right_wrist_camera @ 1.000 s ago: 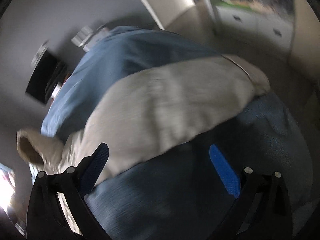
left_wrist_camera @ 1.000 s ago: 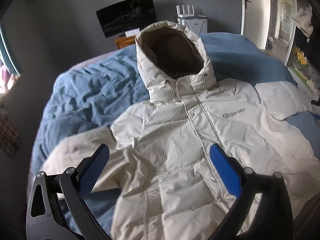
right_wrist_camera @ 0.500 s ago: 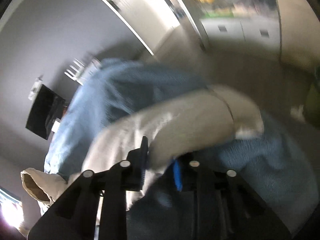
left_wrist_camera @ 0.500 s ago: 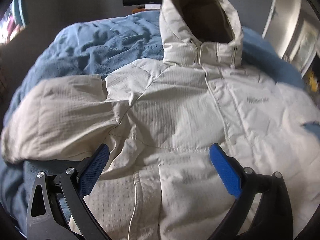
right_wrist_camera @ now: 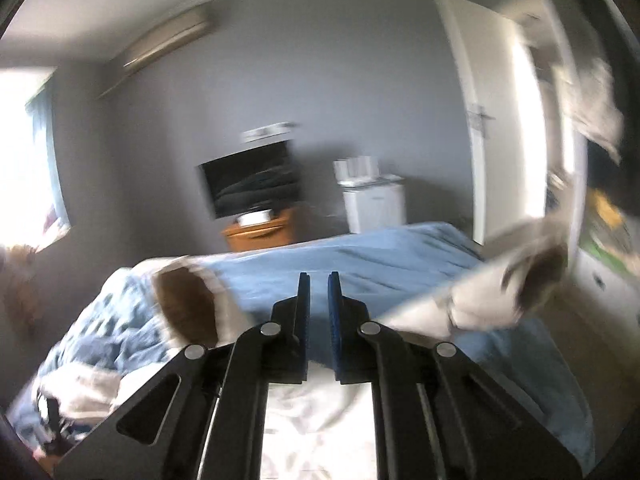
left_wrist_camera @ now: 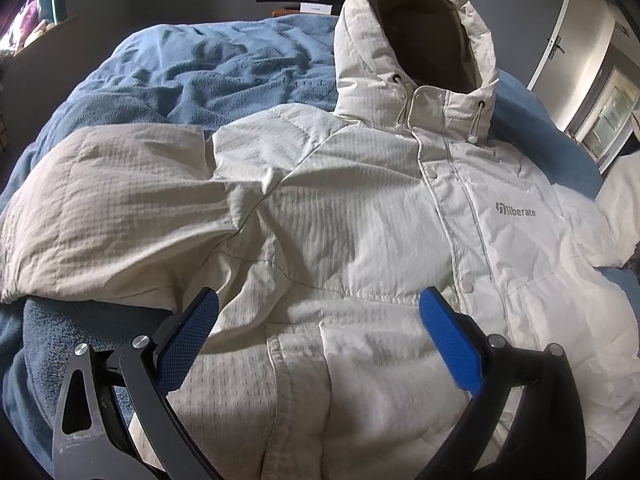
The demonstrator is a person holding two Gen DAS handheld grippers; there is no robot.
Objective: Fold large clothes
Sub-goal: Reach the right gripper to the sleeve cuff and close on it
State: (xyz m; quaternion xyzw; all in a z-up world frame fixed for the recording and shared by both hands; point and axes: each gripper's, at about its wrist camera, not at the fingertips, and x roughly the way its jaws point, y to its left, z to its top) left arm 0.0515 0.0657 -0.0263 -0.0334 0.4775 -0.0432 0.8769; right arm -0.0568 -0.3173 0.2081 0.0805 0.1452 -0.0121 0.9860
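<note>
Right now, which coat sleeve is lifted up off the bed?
The sleeve at the right wrist view's right edge: raised, cuff showing. The other sleeve lies flat on the blue blanket.

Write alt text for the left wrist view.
A cream hooded puffer jacket with a "liberate" chest logo lies front-up, snapped closed, on a rumpled blue blanket, one sleeve spread to the left. The open left gripper hovers over its lower front, blue pads apart.
</note>
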